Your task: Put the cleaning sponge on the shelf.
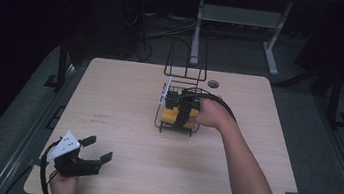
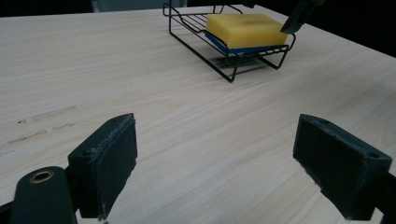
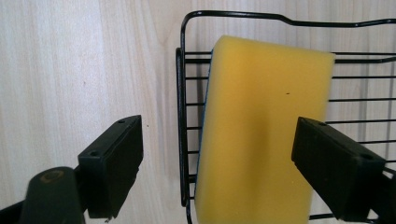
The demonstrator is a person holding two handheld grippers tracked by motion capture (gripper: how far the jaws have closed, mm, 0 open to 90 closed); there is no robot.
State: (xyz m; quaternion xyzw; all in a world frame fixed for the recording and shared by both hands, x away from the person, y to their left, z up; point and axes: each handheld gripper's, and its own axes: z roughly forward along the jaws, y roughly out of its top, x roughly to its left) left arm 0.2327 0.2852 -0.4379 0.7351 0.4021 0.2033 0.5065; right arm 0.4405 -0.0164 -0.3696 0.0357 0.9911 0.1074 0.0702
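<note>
Your wire rack (image 3: 187, 116) holds one yellow sponge (image 3: 261, 140), lying flat. Your right gripper (image 3: 217, 163) hangs released over it. Your left gripper (image 2: 215, 163) gapes, released, well apart.

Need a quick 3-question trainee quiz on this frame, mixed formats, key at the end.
1. True or false: the yellow sponge lies in the black wire rack.
2. Which gripper is over the rack? A) left gripper B) right gripper
3. Fill in: both grippers' jaws are ____.

Key:
1. True. It rests on the rack's grid, with a blue layer underneath.
2. B. The left gripper sits near the wooden table's front left corner.
3. Open. Neither holds anything.
</note>
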